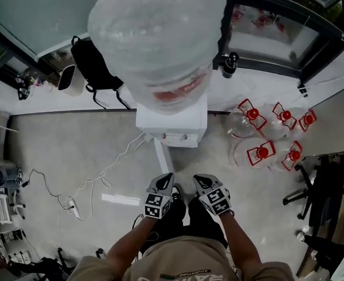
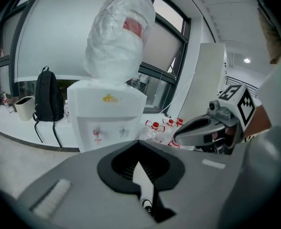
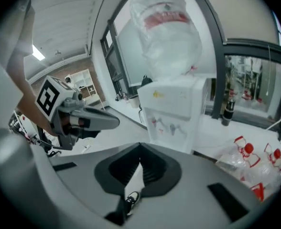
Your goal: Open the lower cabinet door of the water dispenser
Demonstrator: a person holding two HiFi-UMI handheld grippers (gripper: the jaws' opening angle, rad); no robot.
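The white water dispenser (image 1: pixel 172 122) stands against the window ledge, topped by a bottle wrapped in bubble film (image 1: pixel 157 34). A narrow white panel (image 1: pixel 162 155), seemingly its lower cabinet door seen edge on, juts from its base toward me. My left gripper (image 1: pixel 164 179) and right gripper (image 1: pixel 202 180) hang side by side close to my body, short of that panel and touching nothing. Both are shut and empty. In the left gripper view the dispenser (image 2: pixel 107 113) shows its taps; its lower cabinet is hidden behind the gripper (image 2: pixel 139 168). The right gripper view (image 3: pixel 139 168) hides it likewise.
Several clear water jugs with red caps (image 1: pixel 262 136) lie on the floor to the dispenser's right. A black backpack (image 1: pixel 93 66) and a white bin (image 1: pixel 66 78) sit at the left. A cable and power strip (image 1: pixel 72 206) trail across the floor. An office chair (image 1: pixel 318 198) stands far right.
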